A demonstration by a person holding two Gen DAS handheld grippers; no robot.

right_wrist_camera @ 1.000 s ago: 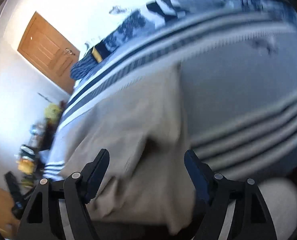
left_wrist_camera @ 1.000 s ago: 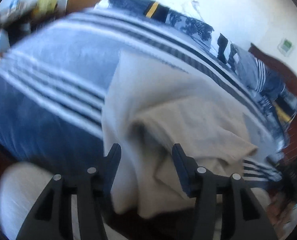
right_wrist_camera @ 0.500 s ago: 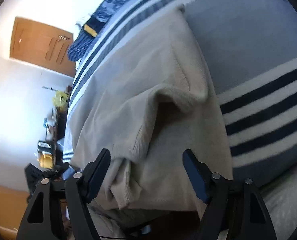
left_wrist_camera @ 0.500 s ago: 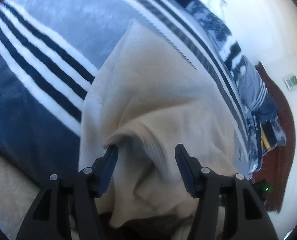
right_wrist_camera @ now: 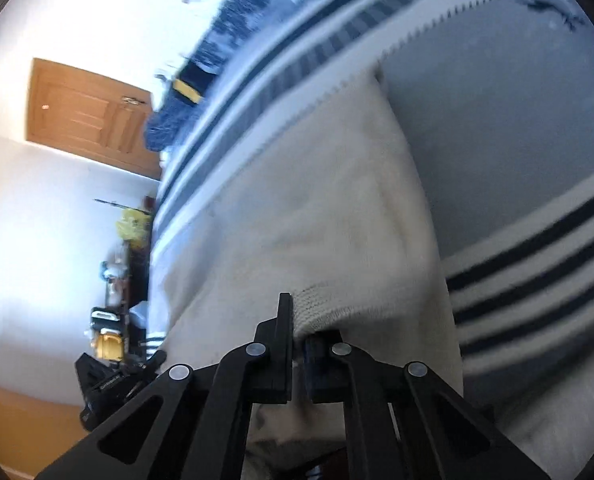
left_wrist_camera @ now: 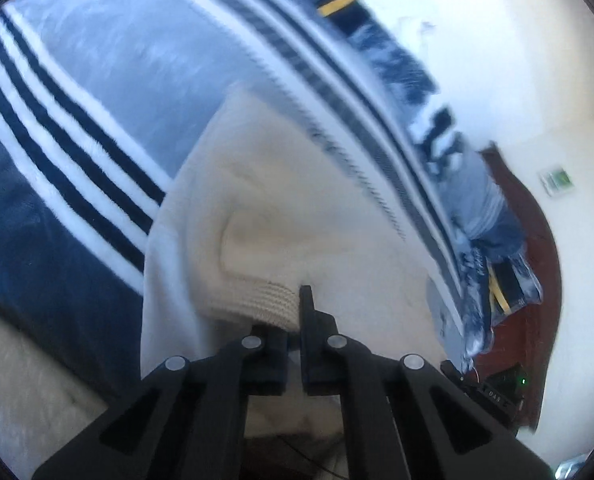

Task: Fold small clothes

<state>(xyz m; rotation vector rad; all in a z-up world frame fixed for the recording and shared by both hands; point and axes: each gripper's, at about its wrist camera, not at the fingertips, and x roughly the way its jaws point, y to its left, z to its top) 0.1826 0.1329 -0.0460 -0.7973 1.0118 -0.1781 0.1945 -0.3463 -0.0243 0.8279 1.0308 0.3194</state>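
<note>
A cream knit garment [left_wrist_camera: 281,208] lies on a blue, grey and white striped blanket [left_wrist_camera: 109,80]. My left gripper [left_wrist_camera: 295,312] is shut on the garment's ribbed hem [left_wrist_camera: 265,300], which bulges out to the left of the black fingers. In the right wrist view the same cream garment [right_wrist_camera: 309,216] spreads over the blanket [right_wrist_camera: 497,128]. There my right gripper [right_wrist_camera: 297,320] is shut on another stretch of ribbed hem [right_wrist_camera: 321,308], pinched between the two black fingers.
Patterned blue bedding [left_wrist_camera: 437,128] is heaped along the far edge of the bed. A dark red headboard [left_wrist_camera: 537,248] stands at the right. A wooden door [right_wrist_camera: 89,112] and a cluttered shelf [right_wrist_camera: 117,280] show at the left of the right wrist view.
Both grippers stood open over the cream garment and have now shut on its ribbed hem. Both views have moved in closer and rolled a little.
</note>
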